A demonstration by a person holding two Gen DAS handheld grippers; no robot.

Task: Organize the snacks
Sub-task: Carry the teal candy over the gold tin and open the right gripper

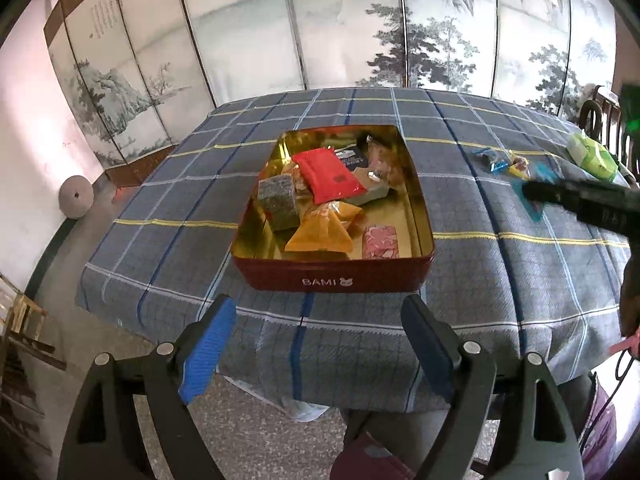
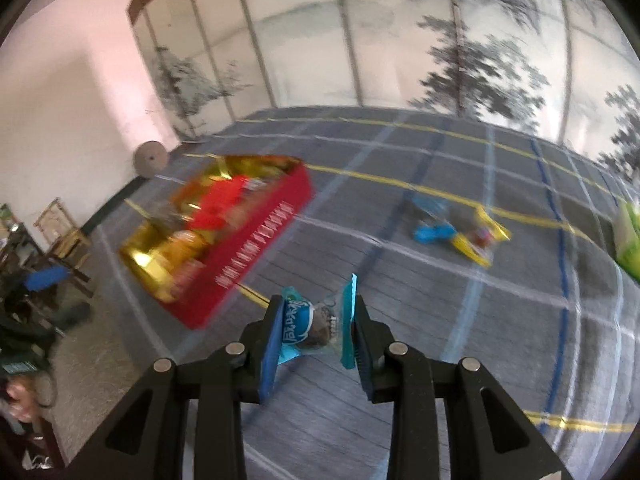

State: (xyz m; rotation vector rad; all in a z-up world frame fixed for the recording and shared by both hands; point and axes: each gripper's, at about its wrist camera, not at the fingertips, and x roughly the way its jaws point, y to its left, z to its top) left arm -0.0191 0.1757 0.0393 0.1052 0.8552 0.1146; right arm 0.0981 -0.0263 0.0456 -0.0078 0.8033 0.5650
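I have the right hand-held gripper (image 2: 316,328) closed on a small teal-wrapped snack packet (image 2: 316,326), pinched across its width so the crimped ends stick out past the blue pads; holding it by the middle should keep the soft wrapper from folding or slipping out. It hangs above the plaid-covered desk (image 2: 420,292), apart from the cloth, with the red BAMI tin (image 2: 256,240) off to its left. The right view is smeared, so I read that arm as mid-swing and I judge the tin to be where this packet is headed.

My left hand-held gripper (image 1: 320,344) sits wide open with nothing between its fingers, parked at the near edge of the desk just in front of the tin (image 1: 332,276). From there it stays out of the drop path and could steady the tin if it slides.

The tin is open and already holds a red packet (image 1: 326,176), an orange pouch (image 1: 324,232), a grey-green block (image 1: 278,200) and a pink-patterned sweet (image 1: 380,242); the near right corner has bare gold floor, a sensible spot to release.

Still out on the cloth to the right lie blue and yellow wrapped candies (image 2: 460,232) and a green pack (image 1: 592,156) near the far edge.
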